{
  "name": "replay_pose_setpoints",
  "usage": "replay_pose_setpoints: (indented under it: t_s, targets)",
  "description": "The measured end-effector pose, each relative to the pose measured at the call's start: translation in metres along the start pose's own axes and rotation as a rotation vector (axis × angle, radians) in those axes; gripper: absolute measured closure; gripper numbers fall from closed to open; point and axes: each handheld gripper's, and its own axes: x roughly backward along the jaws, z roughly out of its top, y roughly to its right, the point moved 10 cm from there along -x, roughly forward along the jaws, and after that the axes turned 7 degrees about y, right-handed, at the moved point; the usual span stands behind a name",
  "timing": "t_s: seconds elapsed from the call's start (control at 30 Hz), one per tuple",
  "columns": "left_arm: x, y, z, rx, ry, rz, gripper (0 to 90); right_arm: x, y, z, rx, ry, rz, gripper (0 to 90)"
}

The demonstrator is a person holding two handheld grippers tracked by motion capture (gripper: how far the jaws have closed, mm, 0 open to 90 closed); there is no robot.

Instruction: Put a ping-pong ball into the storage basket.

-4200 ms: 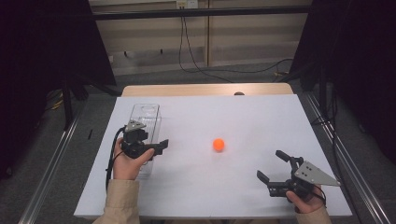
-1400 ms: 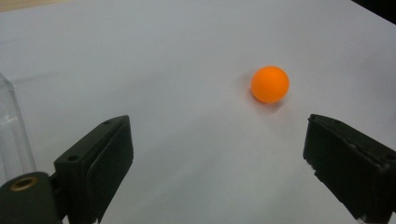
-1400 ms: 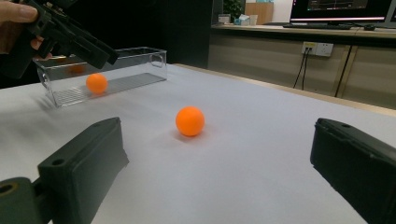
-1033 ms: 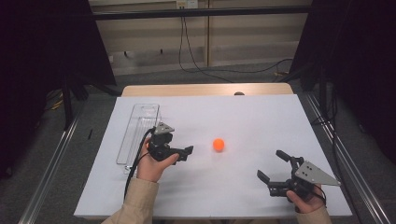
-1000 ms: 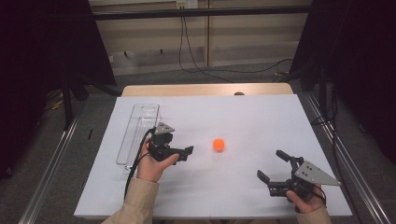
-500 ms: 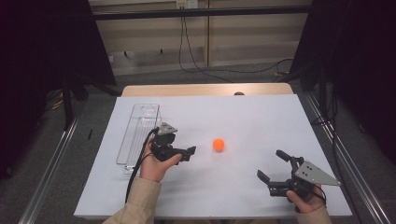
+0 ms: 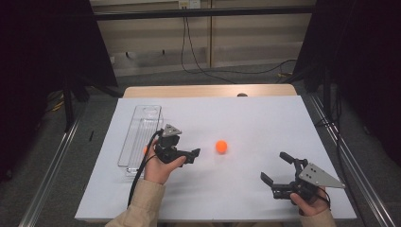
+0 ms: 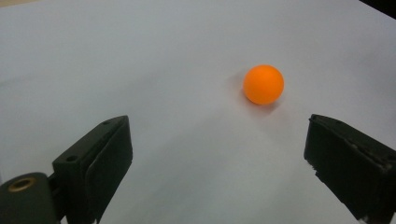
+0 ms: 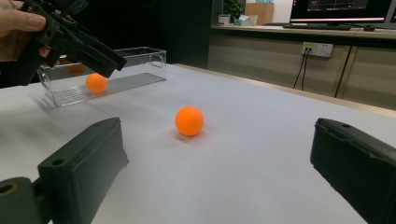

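- The orange ball (image 7: pixel 221 146) lies loose on the white bench (image 7: pixel 265 118), near the middle, touched by nothing.
- My left tool (image 7: pixel 191 154) has come over from the clear tray (image 7: pixel 140 124) at the bench's left and now sits just short of the ball, jaws spread wide and empty.
- A second ball (image 9: pixel 96 82) already rests inside that tray, so I judge this one is next to go in.
- My right tool (image 7: pixel 279 176) hangs well apart near the front edge, also spread and empty.
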Motion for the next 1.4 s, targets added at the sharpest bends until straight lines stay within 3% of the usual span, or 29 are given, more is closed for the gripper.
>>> replay_pose_setpoints:
  t_s: [1.4]
  targets:
    - [-0.0075, 0.0042, 0.0018, 0.002, 0.015, -0.006, 7.7, -0.0007, 0.0008, -0.0001, -0.005, 0.001, -0.004, 2.5]
